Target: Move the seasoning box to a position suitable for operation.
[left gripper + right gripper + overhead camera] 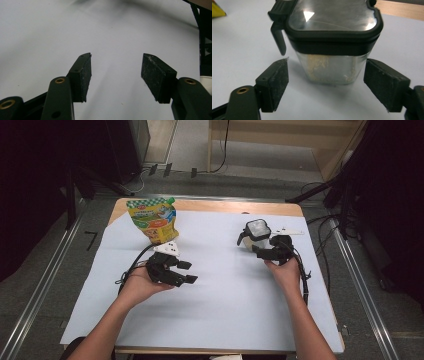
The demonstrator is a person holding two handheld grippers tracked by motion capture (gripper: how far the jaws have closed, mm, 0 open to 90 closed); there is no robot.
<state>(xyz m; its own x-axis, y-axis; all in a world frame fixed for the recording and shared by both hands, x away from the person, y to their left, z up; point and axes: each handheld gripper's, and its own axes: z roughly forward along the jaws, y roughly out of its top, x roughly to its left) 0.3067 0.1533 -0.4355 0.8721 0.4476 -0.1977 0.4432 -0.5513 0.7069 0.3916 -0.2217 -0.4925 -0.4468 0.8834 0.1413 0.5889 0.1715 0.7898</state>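
So nearest the person, the left gripper [186, 272] hovers over the white paper-covered surface [225, 310] with its fingers spread and nothing between them. Further out, the right gripper [325, 82] has its fingers spread either side of the clear plastic container with a black latching lid [329, 42], not touching yet. So no grab made, I'd say. At the back-left stands a yellow-green spouted food pouch [152, 219], untouched.
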